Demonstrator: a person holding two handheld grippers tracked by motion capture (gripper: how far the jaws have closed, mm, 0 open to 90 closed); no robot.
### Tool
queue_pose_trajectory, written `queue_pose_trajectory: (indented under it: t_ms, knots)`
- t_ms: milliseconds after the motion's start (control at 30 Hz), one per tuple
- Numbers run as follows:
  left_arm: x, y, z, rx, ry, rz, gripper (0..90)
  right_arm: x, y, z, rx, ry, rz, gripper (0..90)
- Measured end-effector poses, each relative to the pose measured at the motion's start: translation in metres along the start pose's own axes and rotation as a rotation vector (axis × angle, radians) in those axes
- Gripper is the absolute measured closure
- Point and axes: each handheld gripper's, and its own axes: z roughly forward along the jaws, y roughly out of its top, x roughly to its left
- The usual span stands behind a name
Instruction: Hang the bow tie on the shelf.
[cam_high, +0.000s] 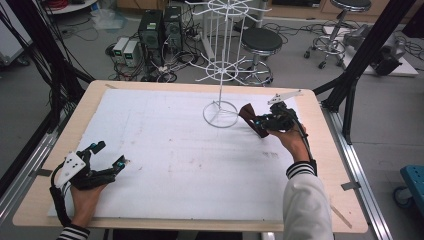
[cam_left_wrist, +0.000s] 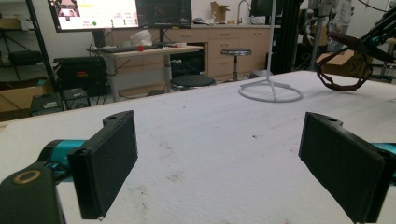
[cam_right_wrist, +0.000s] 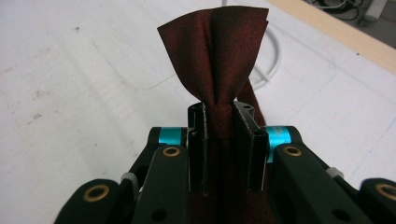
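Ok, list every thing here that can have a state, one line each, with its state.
right gripper: shut on the dark red bow tie, held above the table.
dark red bow tie: pinched at its middle, its end fanned out past the jaws, its strap hanging in a loop.
left gripper: open, nothing between the jaws, low over the white mat.
white wire rack: upright on its ring base, arms bare.
white mat: flat, lightly stained.

A lab: computer towers (cam_high: 160, 27), monitors (cam_left_wrist: 119, 13), stools (cam_high: 261, 41).
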Motion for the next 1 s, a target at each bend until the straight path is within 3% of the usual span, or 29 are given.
queue_pose_trajectory:
  t_ms: [500,667,1000]
  knots:
    - [0.000,0.000,0.000,0.000,0.000,0.000,11.9,0.004,0.007,-0.029,-0.185,-0.037,0.090,77.0]
    - [0.000,0.000,0.000,0.000,0.000,0.000,11.9,0.005,0.013,-0.037,-0.210,-0.064,0.110,77.0]
    - [0.000,0.000,0.000,0.000,0.000,-0.001,11.9,0.011,0.038,-0.051,-0.275,-0.113,0.098,77.0]
